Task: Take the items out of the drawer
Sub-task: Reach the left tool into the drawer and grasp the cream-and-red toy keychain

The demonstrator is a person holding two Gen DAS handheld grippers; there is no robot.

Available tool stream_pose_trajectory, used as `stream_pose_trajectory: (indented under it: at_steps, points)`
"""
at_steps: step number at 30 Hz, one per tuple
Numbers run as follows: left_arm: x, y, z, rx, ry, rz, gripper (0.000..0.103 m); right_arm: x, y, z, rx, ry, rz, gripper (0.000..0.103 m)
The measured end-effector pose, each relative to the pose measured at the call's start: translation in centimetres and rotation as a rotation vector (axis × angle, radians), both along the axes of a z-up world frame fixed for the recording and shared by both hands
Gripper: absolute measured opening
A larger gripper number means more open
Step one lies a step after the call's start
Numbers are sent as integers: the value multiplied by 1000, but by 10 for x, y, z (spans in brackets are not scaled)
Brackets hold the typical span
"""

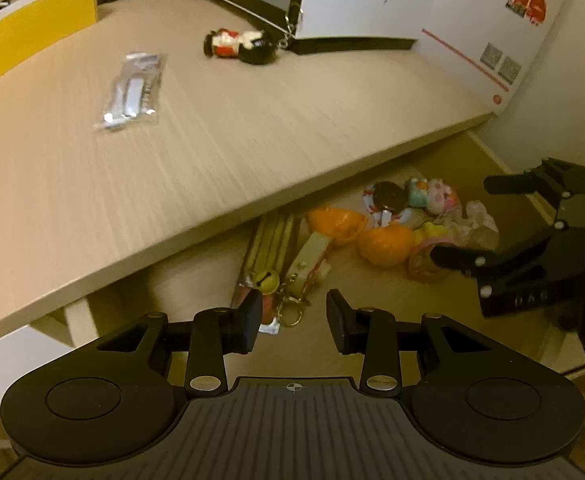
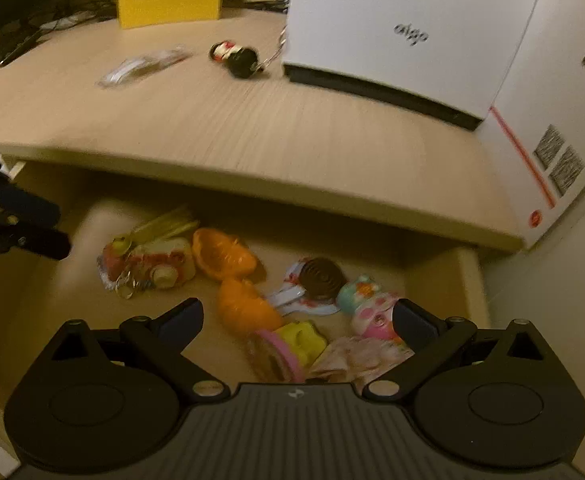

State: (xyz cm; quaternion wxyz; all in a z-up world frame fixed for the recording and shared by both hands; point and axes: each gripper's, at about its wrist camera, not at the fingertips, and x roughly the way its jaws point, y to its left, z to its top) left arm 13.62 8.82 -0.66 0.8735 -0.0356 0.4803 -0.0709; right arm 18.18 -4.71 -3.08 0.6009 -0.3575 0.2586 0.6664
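Note:
The drawer [image 1: 372, 304] stands pulled out under the desk edge, with small toys on its floor. Among them are two orange halves [image 1: 384, 244] [image 2: 244, 308], a keychain bunch with a bell and a cream toy [image 1: 292, 280] [image 2: 152, 264], a brown disc [image 2: 324, 276], pastel toys [image 2: 368, 300] and a yellow toy with a pink ring [image 2: 300, 338]. My left gripper [image 1: 294, 322] hangs open over the drawer, just short of the keychain bunch, with nothing between its fingers. My right gripper [image 2: 300, 320] is spread wide open above the yellow toy and a crinkled wrapper, touching neither.
The light wooden desk [image 1: 252, 120] overhangs the back of the drawer. On it lie a doll keychain [image 1: 240, 44], a clear plastic packet [image 1: 134, 90], a yellow box [image 1: 36, 24] and a big white box [image 1: 412, 0]. The drawer's right wall [image 2: 468, 280] is close to my right gripper.

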Motion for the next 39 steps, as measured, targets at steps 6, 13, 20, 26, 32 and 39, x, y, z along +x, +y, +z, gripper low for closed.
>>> stream_pose_trajectory:
  at_steps: [6, 13, 20, 26, 32, 39]
  points:
    - [15, -16, -15, 67, -14, -36, 39, 3, -3, -8, -3, 23, -13, 100]
    - [35, -49, -38, 229, -26, -200, 40, 8, -2, -12, -45, 68, -9, 99]
    - [55, -46, -45, 197, 24, -199, 40, 14, -2, -13, -71, 97, -22, 99]
    - [59, -45, -49, 170, 47, -202, 40, 14, 1, -14, -69, 99, -21, 99]
    - [59, -45, -63, 93, 146, -205, 30, 13, 1, -13, -78, 100, -9, 99]
    - [27, -6, -32, -88, 163, -39, 30, -4, 24, -2, -53, 90, 102, 95]
